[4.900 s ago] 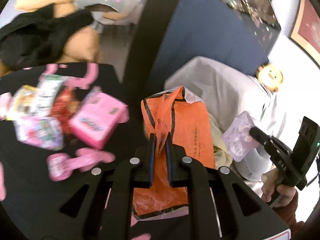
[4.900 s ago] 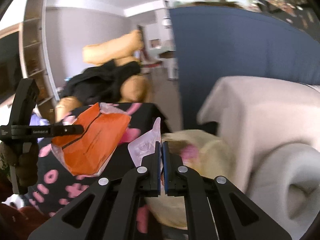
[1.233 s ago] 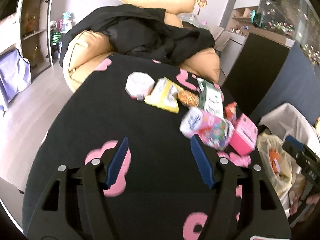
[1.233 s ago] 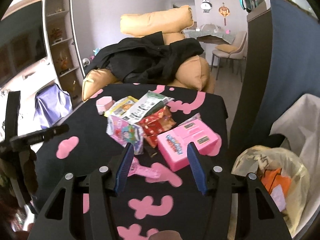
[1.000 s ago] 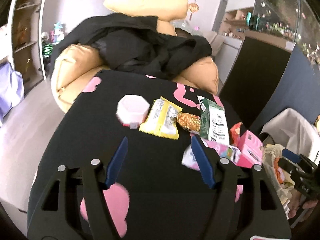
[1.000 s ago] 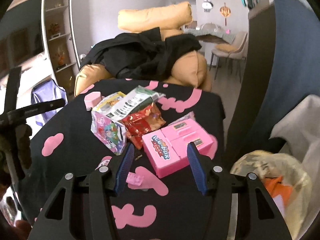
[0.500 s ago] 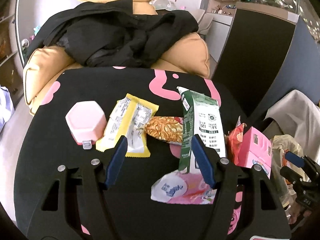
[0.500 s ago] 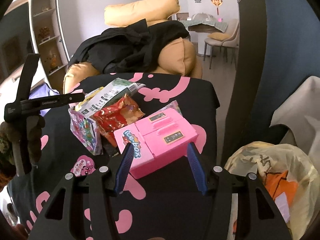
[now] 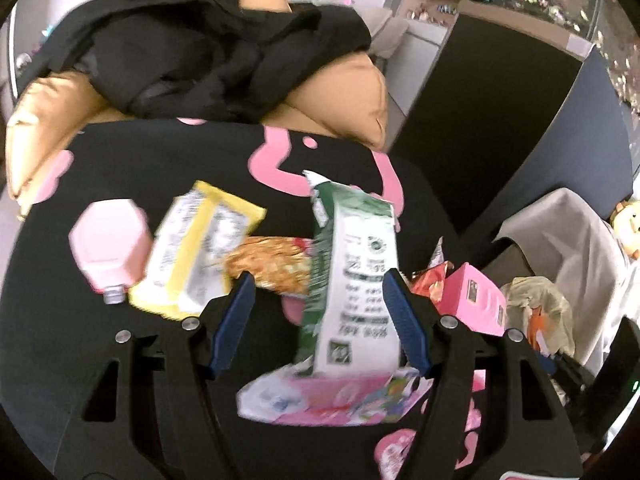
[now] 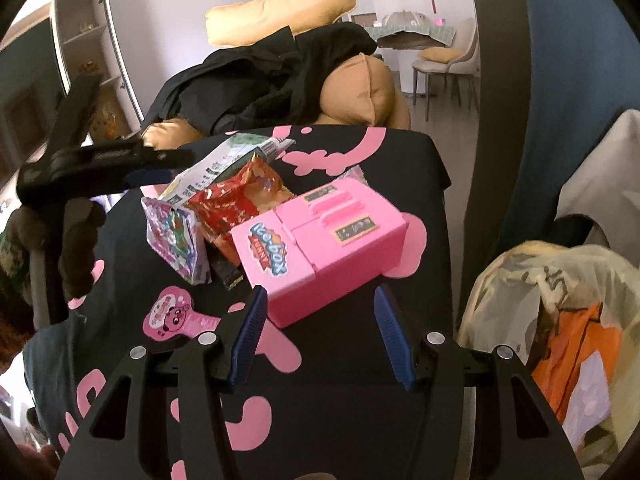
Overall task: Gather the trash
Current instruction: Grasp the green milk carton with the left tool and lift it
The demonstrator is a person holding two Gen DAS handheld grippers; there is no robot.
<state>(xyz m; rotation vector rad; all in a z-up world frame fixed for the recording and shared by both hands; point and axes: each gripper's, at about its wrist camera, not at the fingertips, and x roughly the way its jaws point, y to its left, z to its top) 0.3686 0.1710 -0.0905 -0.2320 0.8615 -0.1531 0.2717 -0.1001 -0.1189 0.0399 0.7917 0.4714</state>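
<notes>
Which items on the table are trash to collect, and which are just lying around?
Likely trash:
green-white carton
yellow wrapper
red snack bag
colourful foil pouch
trash bag, as the destination

Probably not trash, though that is a judgement:
pink toy fridge
pink hexagonal bottle
black clothing on the sofa

Both grippers are open and empty.

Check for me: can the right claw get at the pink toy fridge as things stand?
Probably yes. The right claw is open, the pink toy fridge lies just ahead of it, and nothing sits between; the red snack wrapper only touches its far side.
</notes>
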